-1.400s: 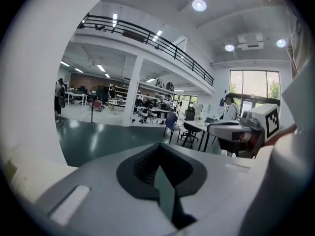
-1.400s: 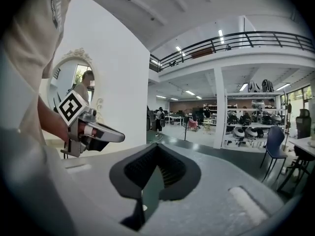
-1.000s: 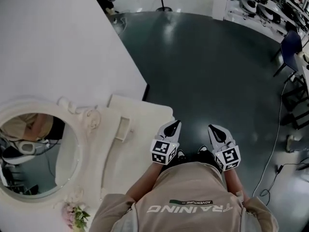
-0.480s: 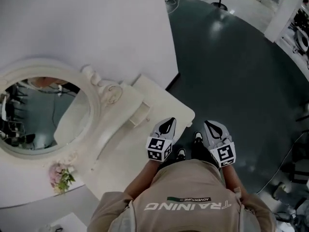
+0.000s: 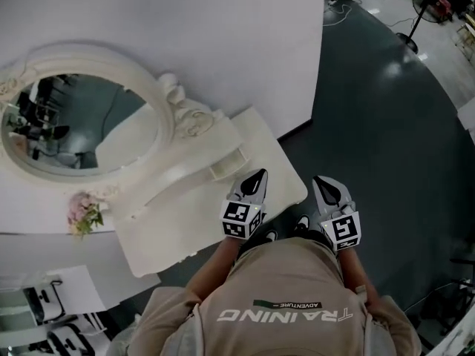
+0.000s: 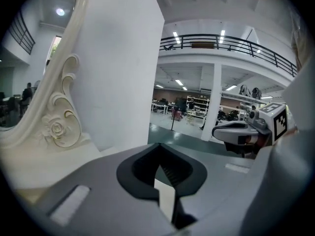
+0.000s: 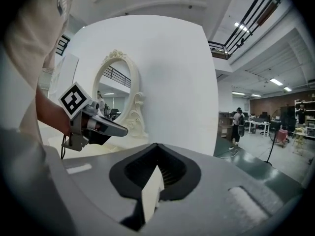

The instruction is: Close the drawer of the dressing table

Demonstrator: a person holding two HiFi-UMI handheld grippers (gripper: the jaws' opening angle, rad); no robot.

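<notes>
The white dressing table (image 5: 194,221) stands against a white wall, with an oval mirror (image 5: 74,121) in a carved frame. A small open-fronted box (image 5: 226,167) sits at the back of its top. No front drawer shows from above. My left gripper (image 5: 259,176) hovers over the table's right front corner, shut and empty. My right gripper (image 5: 324,182) is beside it over the dark floor, also shut and empty. In the left gripper view the left gripper (image 6: 158,154) points past the mirror frame (image 6: 58,127). The right gripper (image 7: 156,154) faces the wall and the mirror (image 7: 115,95).
Pink flowers (image 5: 83,215) lie at the table's left end. A white wall panel (image 5: 223,43) backs the table, and dark floor (image 5: 386,124) spreads to the right. A standing fan (image 5: 423,6) is far right. White equipment (image 5: 44,302) sits at lower left.
The head view has swung left: the table and mirror have shifted right and up in the view. Both grippers stay shut, side by side; the left one now hangs over the table's corner.
</notes>
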